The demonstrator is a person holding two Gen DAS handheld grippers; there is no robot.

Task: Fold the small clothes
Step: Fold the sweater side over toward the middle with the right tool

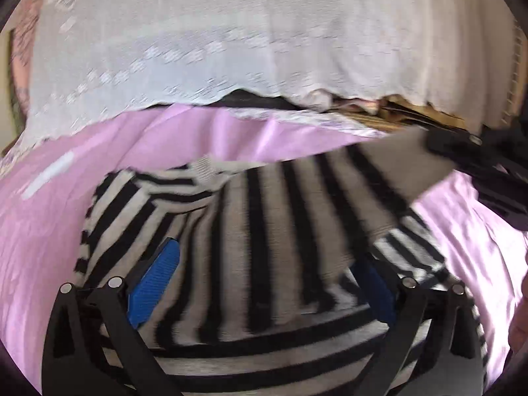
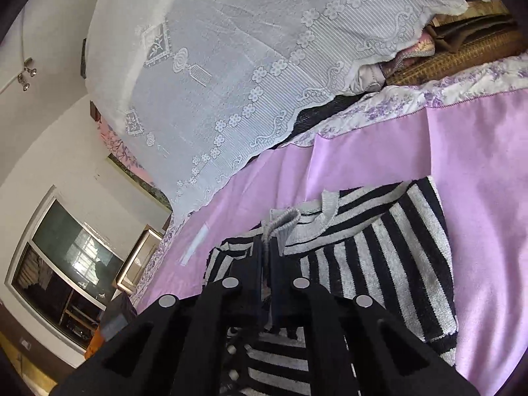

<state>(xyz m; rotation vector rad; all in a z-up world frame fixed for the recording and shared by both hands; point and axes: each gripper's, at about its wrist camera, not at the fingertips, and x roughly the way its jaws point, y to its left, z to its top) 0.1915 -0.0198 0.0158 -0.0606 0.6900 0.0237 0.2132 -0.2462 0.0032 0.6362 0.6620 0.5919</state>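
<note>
A black-and-grey striped knit top (image 1: pixel 264 224) lies on a lilac bedsheet (image 1: pixel 49 231). My left gripper (image 1: pixel 264 280) hovers over the top's middle, open, its blue pads (image 1: pixel 155 283) wide apart and pressing on nothing. In the right wrist view the same top (image 2: pixel 389 257) lies partly folded. My right gripper (image 2: pixel 266 244) is shut on the top's grey ribbed edge (image 2: pixel 280 222) and holds it raised off the sheet (image 2: pixel 478 165). In the blurred left wrist view the right gripper (image 1: pixel 462 151) shows as a dark shape at the upper right.
A white lace cover (image 2: pixel 231 66) drapes over a tall pile behind the sheet. Folded cloth and a woven mat (image 2: pixel 462 56) lie at the back right, past a floral border (image 2: pixel 412 95). A window (image 2: pixel 66 264) is on the left wall. A hand (image 1: pixel 519 313) shows at the right edge.
</note>
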